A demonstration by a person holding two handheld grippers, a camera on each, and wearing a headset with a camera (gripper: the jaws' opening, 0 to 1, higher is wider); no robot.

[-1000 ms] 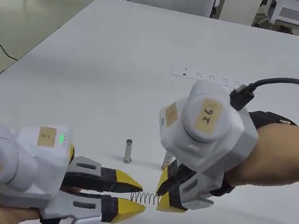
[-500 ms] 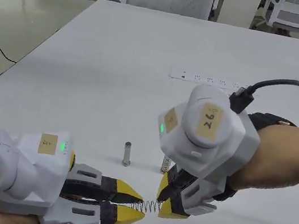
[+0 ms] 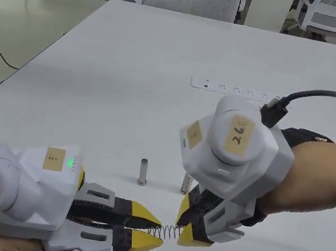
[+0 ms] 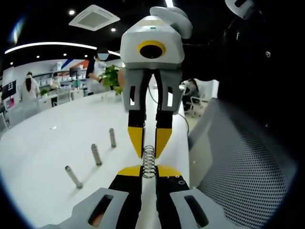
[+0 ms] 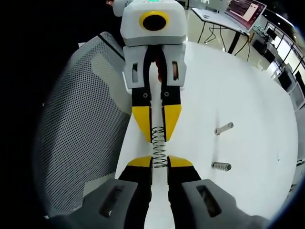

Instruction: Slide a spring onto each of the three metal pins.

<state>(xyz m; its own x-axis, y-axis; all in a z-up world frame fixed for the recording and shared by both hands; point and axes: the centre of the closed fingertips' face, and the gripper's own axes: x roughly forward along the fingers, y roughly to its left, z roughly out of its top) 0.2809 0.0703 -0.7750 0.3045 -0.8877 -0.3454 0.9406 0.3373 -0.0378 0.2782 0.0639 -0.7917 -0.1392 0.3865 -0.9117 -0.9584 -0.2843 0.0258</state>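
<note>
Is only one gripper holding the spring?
No, in the right gripper view the left gripper and the right gripper each clamp one end of the spring.

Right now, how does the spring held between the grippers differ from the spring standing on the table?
The held spring hangs level above the table, one end in the left gripper, one in the right gripper; the standing spring is upright on the table, untouched, beside a bare pin. The held spring's coils look open; the standing spring's look tighter. Both are thin metal coils.
</note>
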